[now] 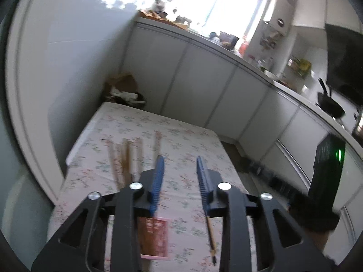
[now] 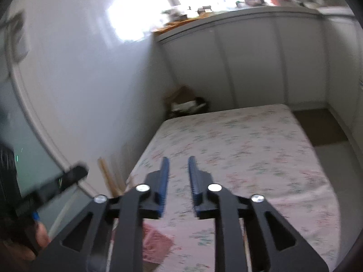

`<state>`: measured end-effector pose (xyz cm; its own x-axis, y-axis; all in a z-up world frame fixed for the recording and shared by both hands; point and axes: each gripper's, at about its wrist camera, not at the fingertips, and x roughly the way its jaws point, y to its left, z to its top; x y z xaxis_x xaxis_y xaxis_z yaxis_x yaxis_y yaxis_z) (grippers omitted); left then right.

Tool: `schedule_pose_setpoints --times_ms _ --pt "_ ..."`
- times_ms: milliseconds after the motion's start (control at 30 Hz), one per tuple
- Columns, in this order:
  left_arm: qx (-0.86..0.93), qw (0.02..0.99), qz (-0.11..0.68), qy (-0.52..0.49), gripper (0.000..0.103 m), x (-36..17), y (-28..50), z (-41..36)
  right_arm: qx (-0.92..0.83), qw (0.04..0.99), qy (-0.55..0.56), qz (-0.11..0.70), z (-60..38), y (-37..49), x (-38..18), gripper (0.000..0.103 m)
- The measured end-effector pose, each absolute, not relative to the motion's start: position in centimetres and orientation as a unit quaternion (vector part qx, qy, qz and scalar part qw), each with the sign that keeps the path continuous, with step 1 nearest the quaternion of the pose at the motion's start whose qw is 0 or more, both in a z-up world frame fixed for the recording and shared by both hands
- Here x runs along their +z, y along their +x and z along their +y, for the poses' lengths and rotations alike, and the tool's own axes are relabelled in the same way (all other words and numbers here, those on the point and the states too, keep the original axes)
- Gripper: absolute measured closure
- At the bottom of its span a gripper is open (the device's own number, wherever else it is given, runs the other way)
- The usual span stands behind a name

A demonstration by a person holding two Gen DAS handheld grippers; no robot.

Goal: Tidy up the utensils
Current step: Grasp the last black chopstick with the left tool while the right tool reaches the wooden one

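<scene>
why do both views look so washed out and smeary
Left wrist view: the window blows out white and the chopsticks on the floral tablecloth are motion-blurred. Right wrist view: window glare spreads over the wall, the whole frame is soft, and the fisheye bends the cabinets.

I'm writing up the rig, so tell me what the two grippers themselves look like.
The left gripper and right gripper match: black angular linkage arms with triangular cut-outs, round silver bolt heads at the pivots, and ridged blue finger pads. No cables or sleeves show.

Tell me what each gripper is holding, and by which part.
Nothing. The left gripper and right gripper are both open and empty above the table; the chopsticks lie on the cloth untouched.
</scene>
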<state>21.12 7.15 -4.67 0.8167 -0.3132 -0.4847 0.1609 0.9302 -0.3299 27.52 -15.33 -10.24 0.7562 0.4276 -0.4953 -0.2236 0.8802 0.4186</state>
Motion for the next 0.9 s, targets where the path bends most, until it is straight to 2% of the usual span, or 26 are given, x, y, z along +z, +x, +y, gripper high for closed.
schedule_pose_setpoints --times_ms 167,433,700,900 --pt "-0.133 0.937 0.317 -0.064 0.072 -5.7 21.6 1.0 0.124 0.904 0.196 0.36 -21.1 28.6 -11.3 0.075" --pt "-0.151 0.87 0.469 -0.03 0.072 -12.2 24.8 -6.5 0.08 0.858 0.193 0.469 -25.4 29.6 -15.6 0.075" --pt "-0.165 0.801 0.575 0.015 0.072 -19.0 25.6 -9.6 0.074 0.849 0.208 0.48 -28.2 29.2 -16.1 0.075" --pt "-0.157 0.766 0.622 0.038 0.072 -22.4 25.3 -10.5 0.081 0.844 0.204 0.49 -27.7 29.4 -16.5 0.075"
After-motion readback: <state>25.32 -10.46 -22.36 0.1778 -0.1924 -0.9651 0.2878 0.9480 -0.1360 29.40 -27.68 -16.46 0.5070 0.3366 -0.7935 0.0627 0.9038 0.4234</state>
